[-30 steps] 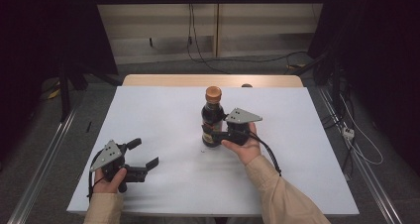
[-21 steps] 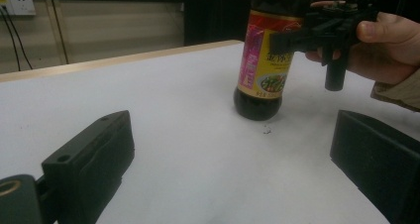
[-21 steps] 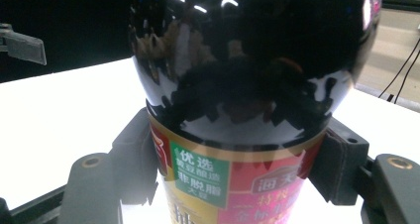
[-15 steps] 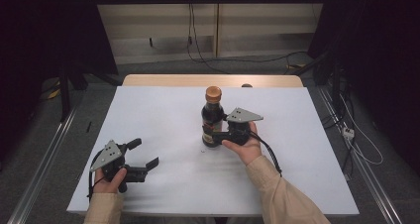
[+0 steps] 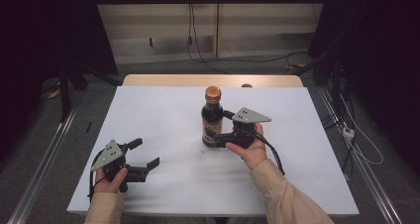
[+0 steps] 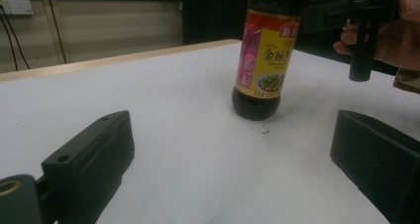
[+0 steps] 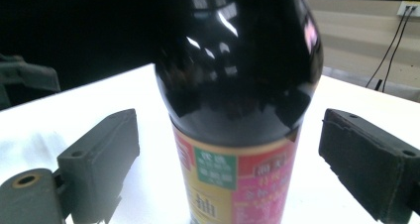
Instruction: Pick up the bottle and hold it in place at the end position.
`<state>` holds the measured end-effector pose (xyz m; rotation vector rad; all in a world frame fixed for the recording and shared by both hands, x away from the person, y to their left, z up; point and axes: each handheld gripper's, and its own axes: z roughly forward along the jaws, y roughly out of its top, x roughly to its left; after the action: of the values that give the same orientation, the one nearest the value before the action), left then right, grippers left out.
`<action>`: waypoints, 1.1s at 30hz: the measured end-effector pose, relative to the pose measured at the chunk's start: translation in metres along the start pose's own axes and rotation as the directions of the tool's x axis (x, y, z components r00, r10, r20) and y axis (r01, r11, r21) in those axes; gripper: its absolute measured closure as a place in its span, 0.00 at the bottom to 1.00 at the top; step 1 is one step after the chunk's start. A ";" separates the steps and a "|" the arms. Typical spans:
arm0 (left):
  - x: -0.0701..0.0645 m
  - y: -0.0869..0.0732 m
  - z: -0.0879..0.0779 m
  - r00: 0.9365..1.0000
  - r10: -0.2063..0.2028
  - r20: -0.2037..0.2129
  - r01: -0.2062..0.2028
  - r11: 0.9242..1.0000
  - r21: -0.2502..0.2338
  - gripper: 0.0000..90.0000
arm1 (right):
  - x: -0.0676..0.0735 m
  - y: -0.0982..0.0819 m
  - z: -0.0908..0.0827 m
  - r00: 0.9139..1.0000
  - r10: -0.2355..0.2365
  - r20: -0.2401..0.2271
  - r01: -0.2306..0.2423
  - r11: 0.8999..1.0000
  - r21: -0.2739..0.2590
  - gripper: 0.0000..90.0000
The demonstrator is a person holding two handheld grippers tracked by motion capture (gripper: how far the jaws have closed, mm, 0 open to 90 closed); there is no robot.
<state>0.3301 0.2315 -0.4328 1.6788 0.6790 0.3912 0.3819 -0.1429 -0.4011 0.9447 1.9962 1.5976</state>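
Observation:
A dark sauce bottle (image 5: pixel 212 116) with an orange cap and a red and yellow label stands upright on the white table (image 5: pixel 163 110), a little right of centre. My right gripper (image 5: pixel 218 128) reaches in from the right at label height. Its jaws have just been opening. In the right gripper view the bottle (image 7: pixel 237 85) stands between them with a gap on each side, untouched. My left gripper (image 5: pixel 146 153) rests open near the front left corner with nothing in it. It points toward the bottle (image 6: pixel 265 60), which stands well beyond its jaws.
The table's wooden far edge (image 5: pixel 208 80) lies just behind the bottle. Metal rails (image 5: pixel 44 149) run along the floor on both sides. Cables (image 5: pixel 198 45) trail on the floor behind the table. White tabletop stretches between the two hands.
The right gripper's jaws look slightly wider around the bottle than before. Both hands and the bottle stay where they were.

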 end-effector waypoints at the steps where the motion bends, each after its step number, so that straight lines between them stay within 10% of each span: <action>1: 0.000 0.000 0.000 1.000 0.000 0.001 0.000 1.000 0.001 0.03 | 0.000 0.000 0.000 1.000 0.000 0.000 0.000 1.000 0.000 0.09; 33: -0.003 0.008 0.007 1.000 -0.006 0.000 0.006 1.000 0.020 0.04 | -0.004 0.014 0.015 1.000 0.013 0.021 -0.013 1.000 0.005 0.21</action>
<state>0.3337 0.2236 -0.4262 1.6956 0.6895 0.3807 0.3984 -0.1346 -0.3919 0.9741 1.9856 1.5836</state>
